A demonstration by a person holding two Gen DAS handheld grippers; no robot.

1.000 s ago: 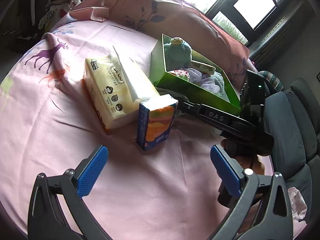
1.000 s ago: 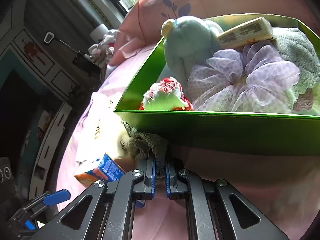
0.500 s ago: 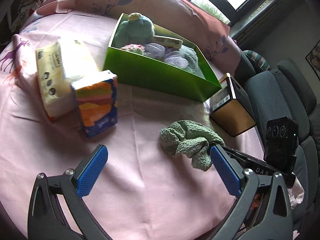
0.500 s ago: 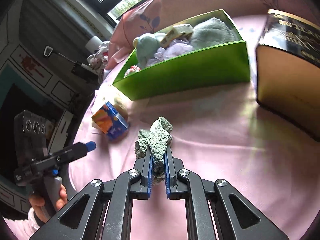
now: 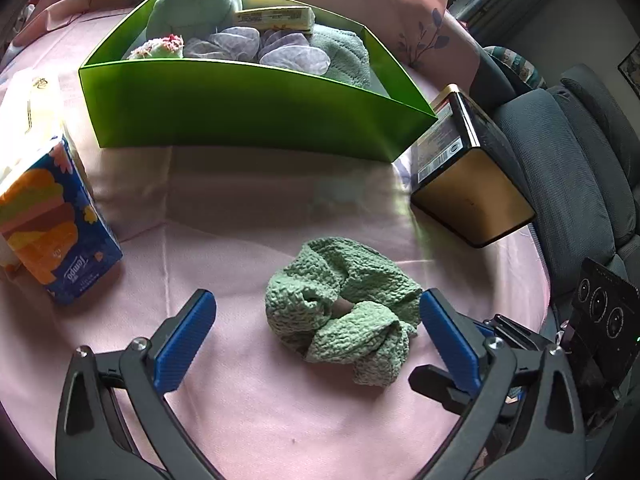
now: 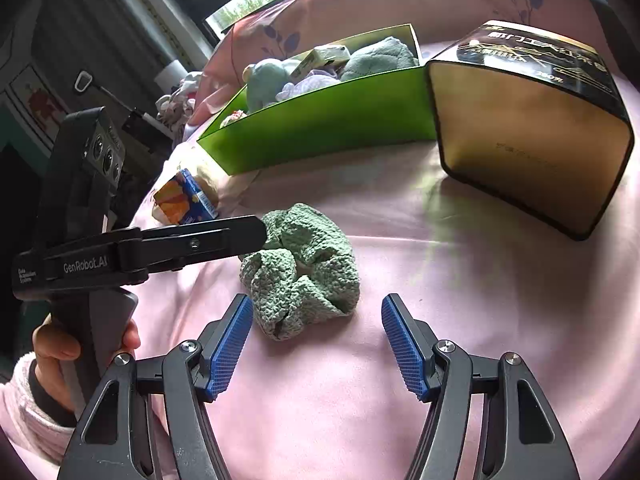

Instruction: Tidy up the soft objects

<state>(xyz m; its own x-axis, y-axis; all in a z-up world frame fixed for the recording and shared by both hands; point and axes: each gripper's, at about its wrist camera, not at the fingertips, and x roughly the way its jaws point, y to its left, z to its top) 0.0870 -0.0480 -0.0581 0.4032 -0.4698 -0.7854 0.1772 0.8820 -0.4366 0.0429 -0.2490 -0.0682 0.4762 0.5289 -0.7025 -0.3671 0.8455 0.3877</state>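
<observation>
Lying on the pink cloth (image 5: 248, 208), near the green box (image 5: 248, 116), the green scrunchie (image 6: 302, 276) sits between the opening, empty right gripper (image 6: 316, 346) pads. Only the right view shows a hand (image 6: 48, 344); the left gripper (image 5: 316, 344) gapes wide around the scrunchie, untouching.

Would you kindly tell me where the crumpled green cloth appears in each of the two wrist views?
Left wrist: green cloth lies lower centre on the pink sheet, nearer the right pad.
Right wrist: the cloth is centre, just beyond the opening pads, untouched.
Shared landmark: the green box behind it.
</observation>
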